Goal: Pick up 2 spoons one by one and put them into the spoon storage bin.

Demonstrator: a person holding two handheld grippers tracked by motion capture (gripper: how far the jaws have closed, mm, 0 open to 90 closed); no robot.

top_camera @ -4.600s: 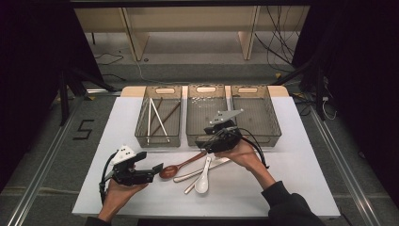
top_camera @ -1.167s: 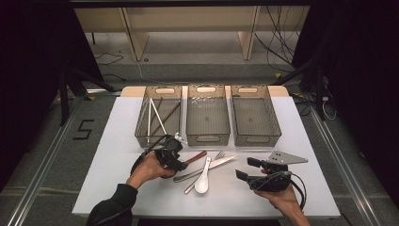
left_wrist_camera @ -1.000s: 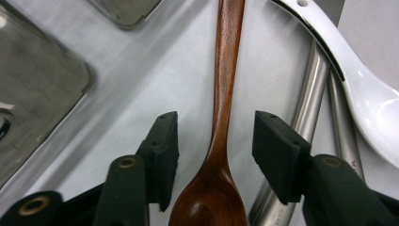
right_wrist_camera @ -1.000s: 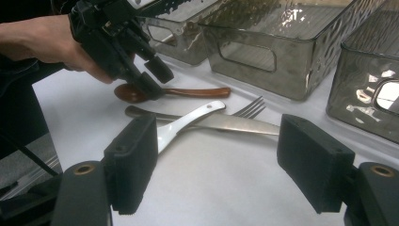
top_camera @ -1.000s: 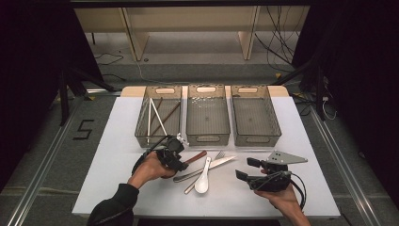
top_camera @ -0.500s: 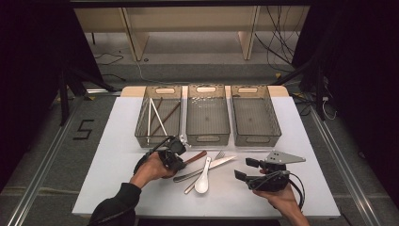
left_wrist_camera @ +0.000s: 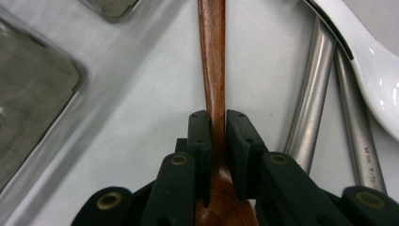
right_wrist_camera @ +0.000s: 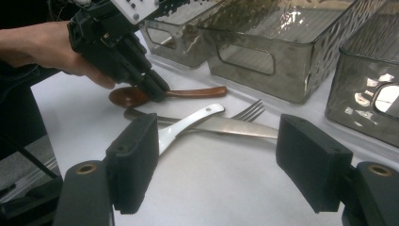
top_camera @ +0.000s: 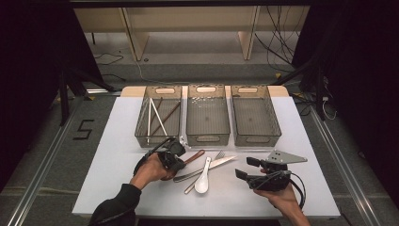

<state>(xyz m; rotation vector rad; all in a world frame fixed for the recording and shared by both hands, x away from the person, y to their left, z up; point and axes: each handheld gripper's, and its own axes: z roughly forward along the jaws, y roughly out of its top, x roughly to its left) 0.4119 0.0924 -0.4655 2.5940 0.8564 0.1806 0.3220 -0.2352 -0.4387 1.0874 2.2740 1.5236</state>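
White table (top_camera: pixel 117 155) roomy: left claw (left_wrist_camera: pixel 217 129) just clamped wooden spoon (left_wrist_camera: pixel 212 70); right claw (right_wrist_camera: pixel 216 160) gapes empty.

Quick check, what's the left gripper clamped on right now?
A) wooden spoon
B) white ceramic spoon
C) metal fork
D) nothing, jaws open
A. In the left gripper view the left gripper has both pads pressed on the neck of the wooden spoon, just above its bowl; the white spoon lies apart at the right.
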